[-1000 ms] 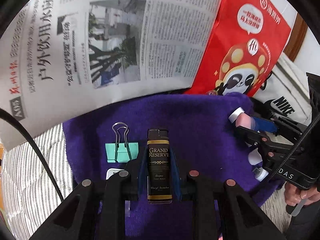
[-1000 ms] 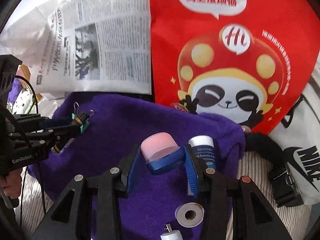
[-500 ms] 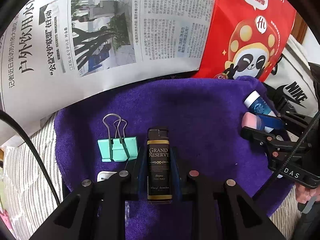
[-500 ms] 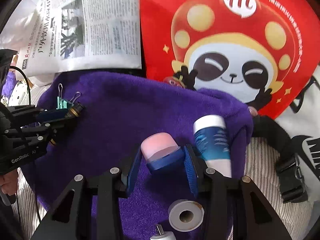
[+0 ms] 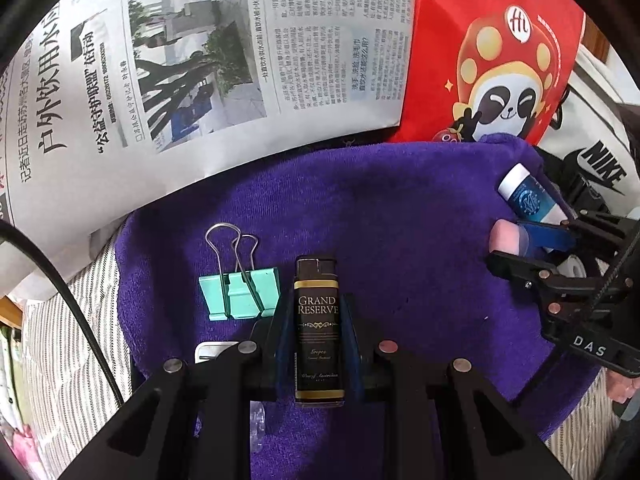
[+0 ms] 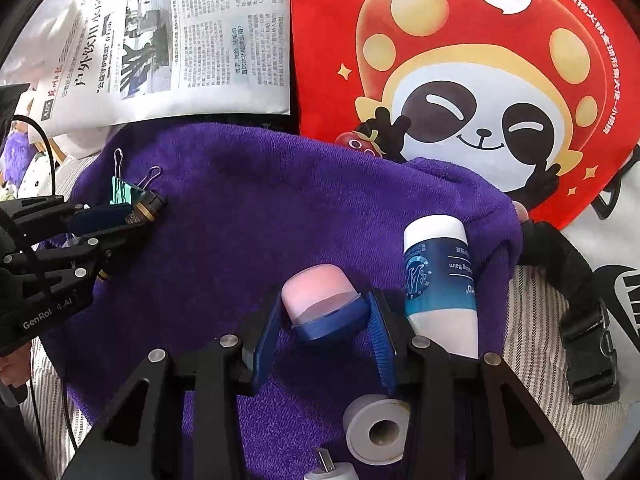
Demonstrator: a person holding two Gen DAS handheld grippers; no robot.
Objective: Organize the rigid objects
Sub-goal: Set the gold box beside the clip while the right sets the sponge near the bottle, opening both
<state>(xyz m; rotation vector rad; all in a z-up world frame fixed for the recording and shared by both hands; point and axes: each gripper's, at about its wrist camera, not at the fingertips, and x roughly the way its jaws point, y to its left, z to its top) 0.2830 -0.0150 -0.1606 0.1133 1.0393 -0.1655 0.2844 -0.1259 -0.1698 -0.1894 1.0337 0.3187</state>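
My left gripper is shut on a black lighter labelled Grand Reserve, low over the purple towel. A teal binder clip lies just left of the lighter. My right gripper is shut on a pink and blue eraser-like block, which also shows in the left wrist view. A blue and white balm tube lies on the towel just right of the block. The left gripper appears in the right wrist view at the towel's left edge.
A newspaper and a red panda bag stand behind the towel. A white tape roll and a white plug lie under my right gripper. A black strap with buckle lies right, on striped fabric.
Both grippers have moved down and closer to the towel with their objects still held. The balm tube and binder clip now appear nearer in view.
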